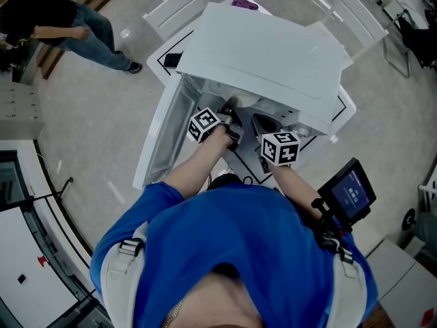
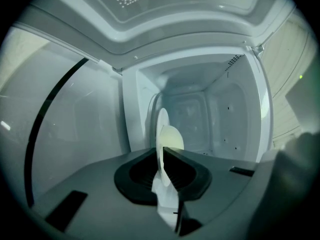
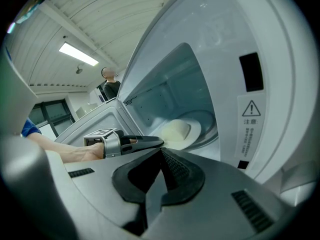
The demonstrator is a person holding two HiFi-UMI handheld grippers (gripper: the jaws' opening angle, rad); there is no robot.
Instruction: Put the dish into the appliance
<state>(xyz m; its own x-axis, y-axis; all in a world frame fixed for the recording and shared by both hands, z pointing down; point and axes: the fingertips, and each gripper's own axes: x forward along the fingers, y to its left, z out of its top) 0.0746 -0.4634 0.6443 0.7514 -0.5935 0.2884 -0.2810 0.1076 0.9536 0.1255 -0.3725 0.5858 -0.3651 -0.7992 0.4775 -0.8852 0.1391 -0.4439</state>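
**At the mouth of the microwave: dish nearly home**

Just outside the microwave, the right gripper has its jaws together on nothing. Inside, the left gripper pinches the dish by its rim, on or just above the turntable. Settle it flat and centred, I'd say, before letting go.

Blue short-sleeved shirt, white shoulder straps, black-and-white marker cubes
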